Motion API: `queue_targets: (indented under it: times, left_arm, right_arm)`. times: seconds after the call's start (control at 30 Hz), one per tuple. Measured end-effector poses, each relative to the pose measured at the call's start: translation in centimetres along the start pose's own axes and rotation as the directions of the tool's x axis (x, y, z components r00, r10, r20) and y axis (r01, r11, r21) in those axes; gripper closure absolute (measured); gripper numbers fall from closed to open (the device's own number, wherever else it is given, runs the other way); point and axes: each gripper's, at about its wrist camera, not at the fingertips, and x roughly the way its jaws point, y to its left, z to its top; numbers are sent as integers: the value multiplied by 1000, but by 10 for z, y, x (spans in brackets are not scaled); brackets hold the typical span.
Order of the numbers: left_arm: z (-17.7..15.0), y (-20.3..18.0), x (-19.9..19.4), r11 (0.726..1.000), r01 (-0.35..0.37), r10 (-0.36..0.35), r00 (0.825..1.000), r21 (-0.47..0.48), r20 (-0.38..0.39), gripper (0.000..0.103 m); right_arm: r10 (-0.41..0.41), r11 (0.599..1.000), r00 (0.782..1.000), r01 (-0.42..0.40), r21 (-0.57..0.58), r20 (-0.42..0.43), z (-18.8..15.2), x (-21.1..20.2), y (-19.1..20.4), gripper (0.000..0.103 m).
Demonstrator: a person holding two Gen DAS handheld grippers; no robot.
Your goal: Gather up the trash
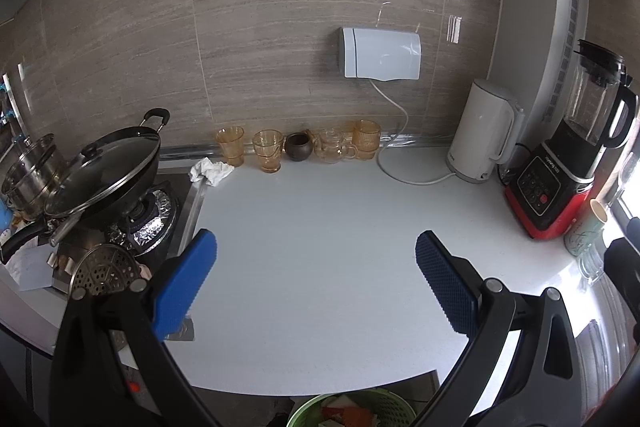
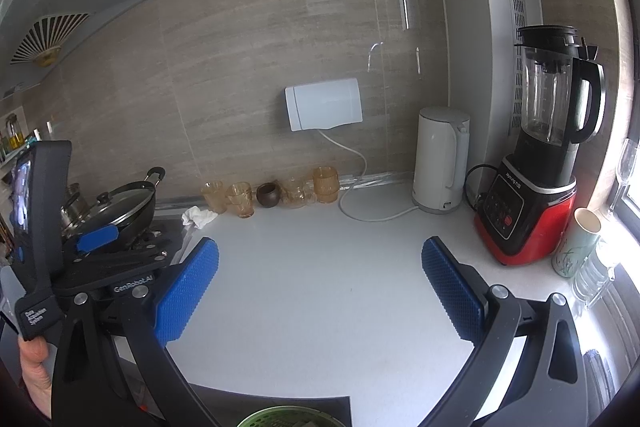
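A crumpled white tissue (image 1: pixel 211 171) lies on the white counter (image 1: pixel 312 227) beside the stove edge, near the back wall; it also shows in the right wrist view (image 2: pixel 199 215). A green basket (image 1: pixel 352 409) with food scraps sits below the counter's front edge, and its rim shows in the right wrist view (image 2: pixel 288 417). My left gripper (image 1: pixel 316 279) is open and empty above the counter, well in front of the tissue. My right gripper (image 2: pixel 320 287) is open and empty over the counter. The left gripper's body (image 2: pixel 96 239) shows at the left of the right wrist view.
Amber glasses (image 1: pixel 267 150), a brown pot (image 1: pixel 298 146) and a small glass teapot (image 1: pixel 334 147) line the back wall. A white kettle (image 1: pixel 482 131) and a red blender (image 1: pixel 568 163) stand at right. A lidded wok (image 1: pixel 108 171) sits on the stove at left.
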Motion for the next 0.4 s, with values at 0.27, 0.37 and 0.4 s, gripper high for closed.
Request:
queue_targets:
  times: [0.27,0.37,0.4]
  left_arm:
    - [-1,7,10,999,-1,-1,999,-37,-45,8]
    - [-2,7,11,999,-28,27,999,-32,-38,8]
    - [-2,7,11,999,-34,33,999,-35,-39,8]
  right_arm:
    - [-3,1000,1000,3,22,-9,-3,3,-3,2]
    - [-3,1000,1000,4,26,-14,-5,4,-3,2]
    - [-4,1000,1000,4,26,-16,-5,5,-3,2]
